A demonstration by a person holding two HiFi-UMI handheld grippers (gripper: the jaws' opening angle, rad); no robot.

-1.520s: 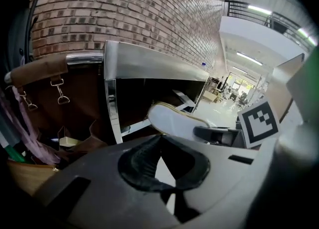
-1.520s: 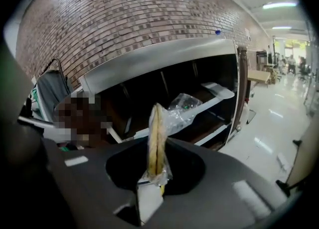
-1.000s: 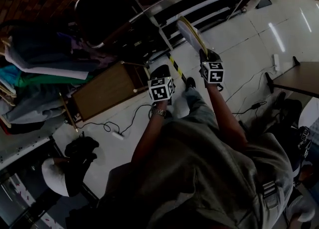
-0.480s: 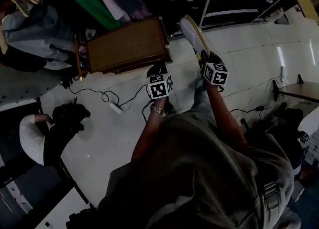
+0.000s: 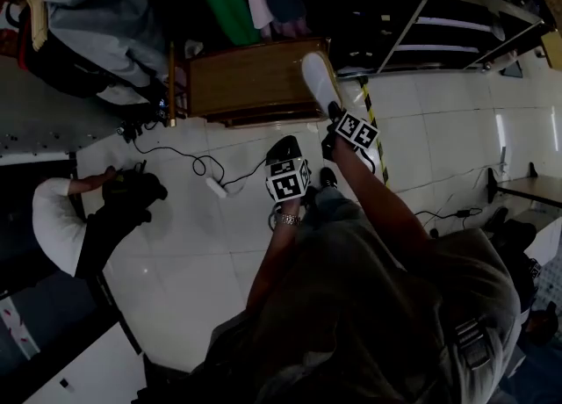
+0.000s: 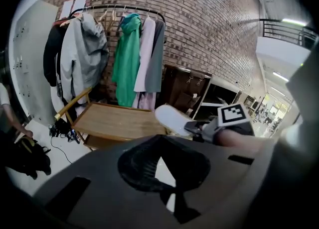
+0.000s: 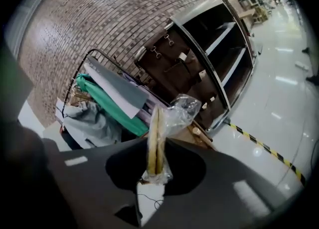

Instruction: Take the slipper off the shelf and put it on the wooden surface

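Observation:
A pale slipper (image 5: 319, 80), wrapped in clear plastic (image 7: 182, 108), hangs over the right end of the low wooden table (image 5: 250, 86). My right gripper (image 5: 336, 119) is shut on its heel end. In the right gripper view the slipper (image 7: 155, 133) stands edge-on between the jaws of that gripper (image 7: 155, 172). My left gripper (image 5: 283, 147) hovers over the white floor just short of the table, shut and holding nothing. In the left gripper view the slipper (image 6: 172, 119) and the right gripper (image 6: 200, 127) show beside the wooden table (image 6: 114, 121), beyond the left gripper (image 6: 160, 144).
A clothes rail with hanging garments (image 5: 145, 3) stands behind the table. A dark metal shelf unit (image 5: 439, 29) is at the back right. Cables and a power strip (image 5: 215, 187) lie on the floor. A person in white (image 5: 57, 231) crouches at the left.
The view has swung round, so the wooden table now lies straight ahead. My right gripper has carried the slipper from beside the shelf to over the table's right end. The left gripper has followed.

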